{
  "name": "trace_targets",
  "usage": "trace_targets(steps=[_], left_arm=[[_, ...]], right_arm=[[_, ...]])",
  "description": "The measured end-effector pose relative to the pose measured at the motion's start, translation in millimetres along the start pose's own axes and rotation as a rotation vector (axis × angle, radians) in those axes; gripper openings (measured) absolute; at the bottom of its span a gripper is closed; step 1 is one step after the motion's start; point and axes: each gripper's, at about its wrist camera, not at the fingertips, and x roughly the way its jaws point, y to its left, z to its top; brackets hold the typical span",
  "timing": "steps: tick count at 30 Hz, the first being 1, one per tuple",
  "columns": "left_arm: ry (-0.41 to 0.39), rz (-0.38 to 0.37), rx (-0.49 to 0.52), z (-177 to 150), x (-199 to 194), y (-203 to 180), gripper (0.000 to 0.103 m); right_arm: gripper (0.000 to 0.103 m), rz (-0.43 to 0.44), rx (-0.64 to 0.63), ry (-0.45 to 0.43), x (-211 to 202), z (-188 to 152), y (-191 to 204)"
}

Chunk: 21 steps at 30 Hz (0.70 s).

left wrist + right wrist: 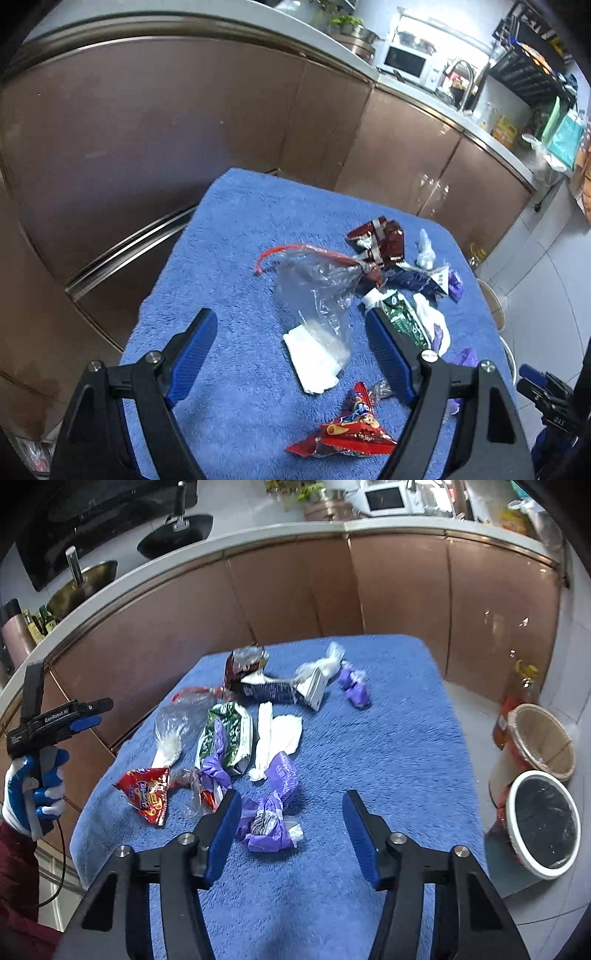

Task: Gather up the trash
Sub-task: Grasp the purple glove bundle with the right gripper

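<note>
Trash lies scattered on a blue towel that covers a small table. My right gripper is open low over the towel, and a crumpled purple wrapper lies between its fingers without touching the pads. My left gripper is open too, above a clear plastic bag with a red zip strip and a white tissue. A red snack wrapper lies just below it. A green carton rests beside its right finger. In the right wrist view a gloved hand holds the left gripper at the left.
A brown wrapper, a dark blue carton, white tissue and more purple wrappers lie farther back. On the floor to the right stand a white-rimmed bin with a black liner and a tan bin. Brown kitchen cabinets stand behind.
</note>
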Motion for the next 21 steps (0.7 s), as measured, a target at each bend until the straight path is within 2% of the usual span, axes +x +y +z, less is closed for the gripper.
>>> trace_targets(steps=[2,5,10,12,16,21], left_arm=[[0.015,-0.008,0.023,0.2,7.8,-9.3,0.081],[0.04,-0.061,0.07,-1.3,16.5,-30.4,0.081],[0.097,-0.233,0.159,-11.3,21.2,-69.8,0.081],[0.118,-0.269,0.227,-19.8,21.8,-87.7,0.081],[0.154,-0.291,0.344,-34.3,25.3,-112.6,0.081],[0.196,-0.292,0.408,-45.8,33.6,-123.8,0.081]], right_arm=[[0.051,0.019,0.005,0.026,12.3,2.0,-2.3],[0.047,0.04,0.006,0.056,27.9,4.4,-5.0],[0.045,0.06,-0.018,0.096,45.0,6.2,-1.8],[0.045,0.07,-0.016,0.113,49.6,4.9,-2.2],[0.045,0.085,-0.006,0.145,59.7,3.8,-4.2],[0.045,0.107,0.003,0.172,71.2,2.6,-5.7]])
